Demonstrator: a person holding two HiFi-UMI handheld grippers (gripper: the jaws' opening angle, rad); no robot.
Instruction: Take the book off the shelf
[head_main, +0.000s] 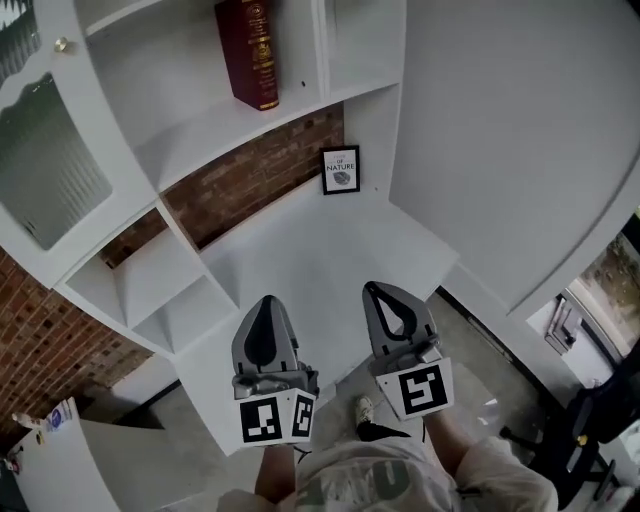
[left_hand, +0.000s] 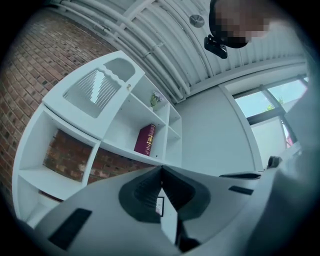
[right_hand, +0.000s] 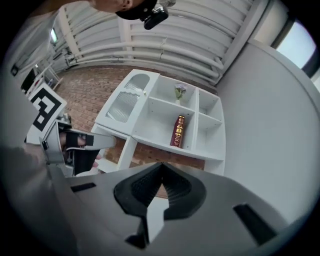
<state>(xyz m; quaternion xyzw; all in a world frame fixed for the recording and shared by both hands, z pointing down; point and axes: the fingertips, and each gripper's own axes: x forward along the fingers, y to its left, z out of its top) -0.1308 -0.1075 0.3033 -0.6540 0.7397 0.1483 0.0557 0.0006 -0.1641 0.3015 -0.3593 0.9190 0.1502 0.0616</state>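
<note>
I have both grippers low in the head view, side by side, pointing up the frame towards the shelf unit (head_main: 215, 135). The left gripper (head_main: 267, 300) is clenched. In its own view the two dark pads meet at the tip with nothing between them. The right gripper (head_main: 374, 290) is clenched in the same way, its pads pressed together on nothing.

The book (head_main: 248, 50) is dark red with gold print on the spine. It stands upright on the shelf board at the top centre of the head view, well apart from both grippers. In the right gripper view it sits in the middle compartment, close to the divider on its right. I cannot tell whether it touches that divider. A small vase of flowers (right_hand: 179, 91) stands in the compartment above it.

Below the shelf board a strip of brick wall (head_main: 250, 180) shows behind the unit. A small framed print (head_main: 341, 170) stands at the back of the white desk surface (head_main: 320, 250), right of the bricks. A cabinet door with ribbed glass (head_main: 45, 170) fills the upper left of the head view. The left gripper also appears at the left edge of the right gripper view, with a hand around its grip.
</note>
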